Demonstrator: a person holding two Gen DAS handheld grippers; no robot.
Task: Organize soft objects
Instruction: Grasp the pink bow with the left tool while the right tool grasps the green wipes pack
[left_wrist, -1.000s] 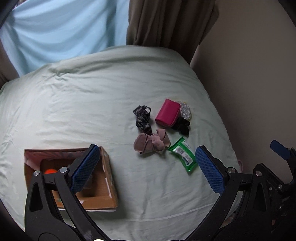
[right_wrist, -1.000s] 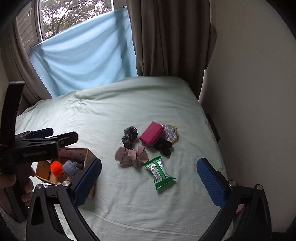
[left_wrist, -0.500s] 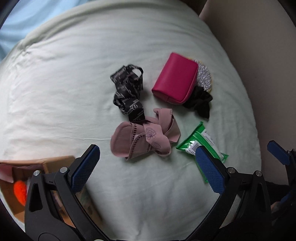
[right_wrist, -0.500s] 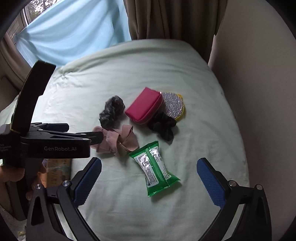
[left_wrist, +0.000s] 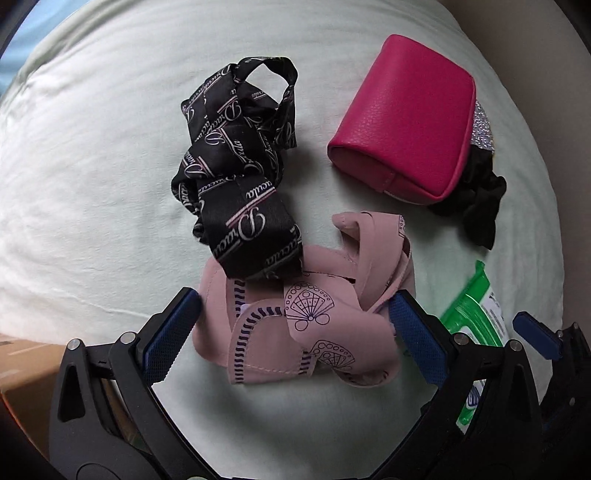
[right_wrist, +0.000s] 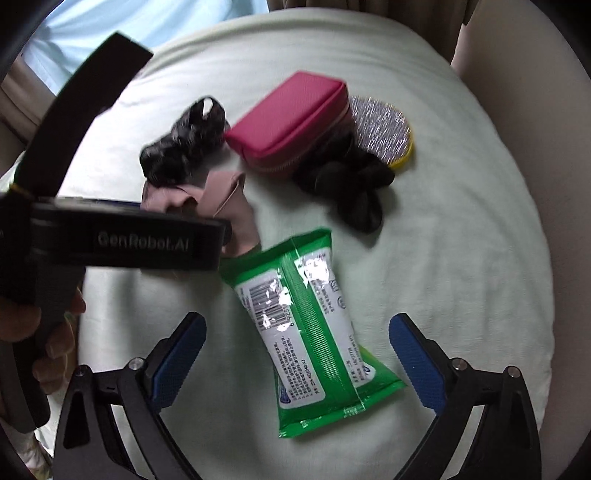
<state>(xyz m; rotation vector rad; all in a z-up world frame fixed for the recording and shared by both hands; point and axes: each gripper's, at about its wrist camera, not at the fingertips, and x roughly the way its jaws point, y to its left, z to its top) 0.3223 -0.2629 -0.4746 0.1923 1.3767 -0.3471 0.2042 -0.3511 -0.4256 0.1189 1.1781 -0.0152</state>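
the left gripper (left_wrist: 293, 321) hung wide open, holding nothing, its pads straddling the limp pink cloth (left_wrist: 299, 325) on the bed (left_wrist: 92, 184). the right gripper (right_wrist: 297, 343), jaws just easing inward yet gaping and empty, framed the slippery green wipes pack (right_wrist: 306, 332) at 6 o'clock of the pink pouch (right_wrist: 284, 125); its middle looked best to pinch.

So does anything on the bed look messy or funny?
Yes. The black ribbon is tangled, with one end draped over the crumpled pink cloth. The pink pouch lies on top of a black scrunchie and a glittery disc. Nothing looks torn or spilled.
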